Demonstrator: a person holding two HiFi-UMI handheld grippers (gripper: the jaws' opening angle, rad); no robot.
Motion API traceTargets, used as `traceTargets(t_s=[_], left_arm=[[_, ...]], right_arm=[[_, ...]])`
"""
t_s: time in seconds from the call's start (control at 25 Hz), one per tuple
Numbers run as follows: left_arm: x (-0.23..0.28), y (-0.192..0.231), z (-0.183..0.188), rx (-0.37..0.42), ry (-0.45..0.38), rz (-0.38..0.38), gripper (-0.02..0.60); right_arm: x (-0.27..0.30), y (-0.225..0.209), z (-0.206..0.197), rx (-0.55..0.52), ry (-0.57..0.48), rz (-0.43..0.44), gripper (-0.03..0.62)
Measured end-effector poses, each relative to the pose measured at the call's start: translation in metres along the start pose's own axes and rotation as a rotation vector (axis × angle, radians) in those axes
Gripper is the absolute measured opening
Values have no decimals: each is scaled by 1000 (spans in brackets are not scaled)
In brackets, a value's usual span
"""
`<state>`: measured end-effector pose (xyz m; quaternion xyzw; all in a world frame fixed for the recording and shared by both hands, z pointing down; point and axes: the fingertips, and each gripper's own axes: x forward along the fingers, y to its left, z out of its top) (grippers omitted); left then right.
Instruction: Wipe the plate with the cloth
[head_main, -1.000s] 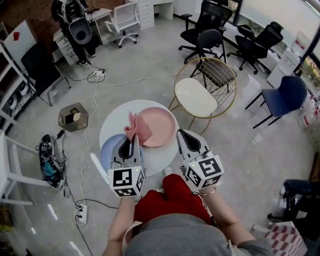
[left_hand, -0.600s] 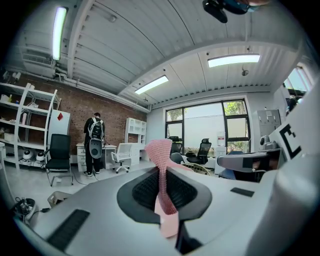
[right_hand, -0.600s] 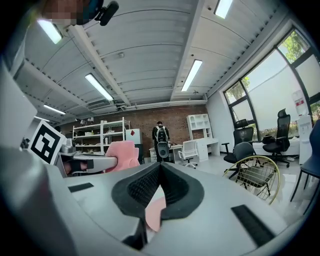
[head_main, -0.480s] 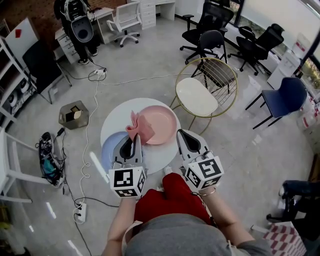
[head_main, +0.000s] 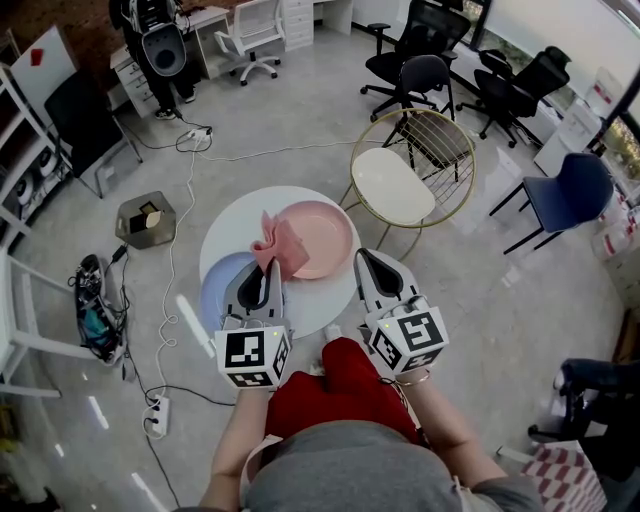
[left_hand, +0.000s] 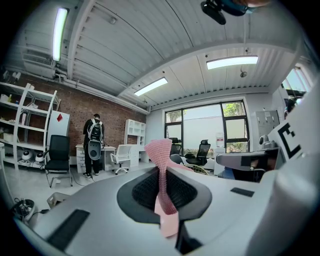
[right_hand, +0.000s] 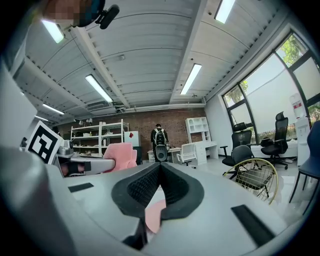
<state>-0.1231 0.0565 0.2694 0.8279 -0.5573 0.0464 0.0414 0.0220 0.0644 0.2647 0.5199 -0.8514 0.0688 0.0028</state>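
Observation:
A pink plate (head_main: 322, 236) lies on the round white table (head_main: 235, 235). My left gripper (head_main: 266, 271) is shut on a pink cloth (head_main: 281, 246), which bunches up over the plate's left rim. In the left gripper view the cloth (left_hand: 160, 150) stands pinched between the closed pads of that gripper (left_hand: 161, 168). My right gripper (head_main: 365, 258) sits at the plate's right edge, its jaws together. In the right gripper view (right_hand: 160, 166) its pads meet, and a bit of the pink plate (right_hand: 152, 216) shows below them; whether they touch the plate is hidden.
A pale blue plate (head_main: 214, 296) lies on the table's near left, partly under my left gripper. A gold wire chair (head_main: 400, 190) stands just right of the table. Cables (head_main: 172, 270), a power strip and a small bin (head_main: 146, 220) lie on the floor at left.
The cloth has risen slightly and spread a little further over the plate's left rim. Both grippers stay almost where they were; the head view has shifted a bit.

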Motion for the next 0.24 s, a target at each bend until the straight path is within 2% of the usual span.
traceTargets(t_s=[0.24], left_arm=[[0, -1, 0, 13, 2, 1, 34]], right_arm=[[-1, -1, 0, -4, -2, 1, 28]])
